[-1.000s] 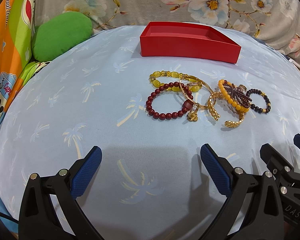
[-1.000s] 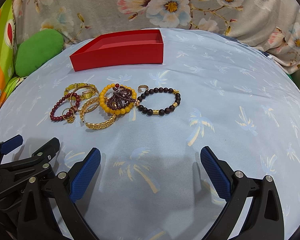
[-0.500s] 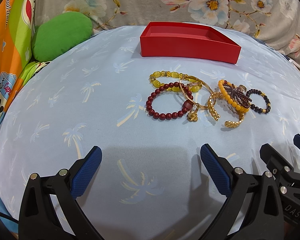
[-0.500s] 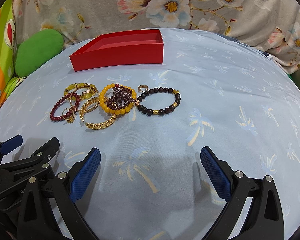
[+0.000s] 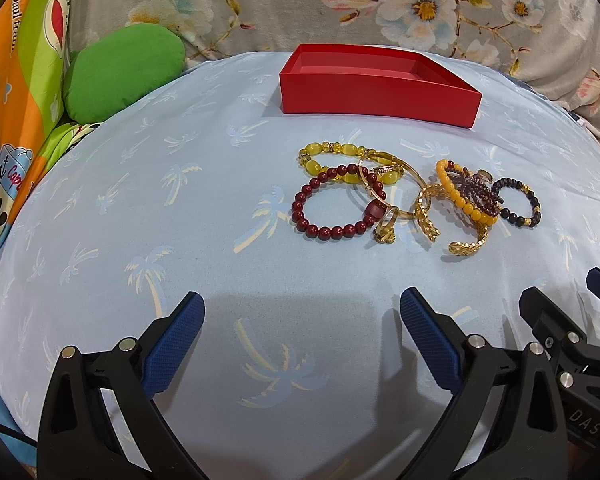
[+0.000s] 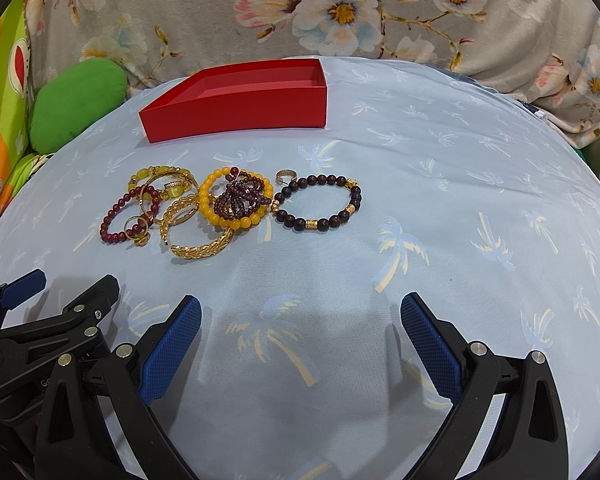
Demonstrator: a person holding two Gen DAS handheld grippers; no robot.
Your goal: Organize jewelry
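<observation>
A heap of jewelry lies on the light blue palm-print cloth [image 5: 180, 220]: a dark red bead bracelet [image 5: 336, 233], a yellow-green bead bracelet [image 5: 332, 151], gold bangles [image 5: 426, 216], an orange bead bracelet [image 5: 466, 208] under a purple bead cluster [image 5: 480, 192], and a black bead bracelet [image 6: 320, 224]. An empty red box [image 5: 376, 92] stands behind the heap; it also shows in the right wrist view [image 6: 240, 110]. My left gripper [image 5: 300, 340] and my right gripper [image 6: 300, 340] are both open and empty, side by side in front of the heap.
A green cushion [image 5: 120, 72] lies at the far left. A flowered grey fabric [image 6: 340, 12] rises behind the box. A colourful cartoon cloth [image 5: 16, 100] runs along the left edge. The cloth surface curves down at the sides.
</observation>
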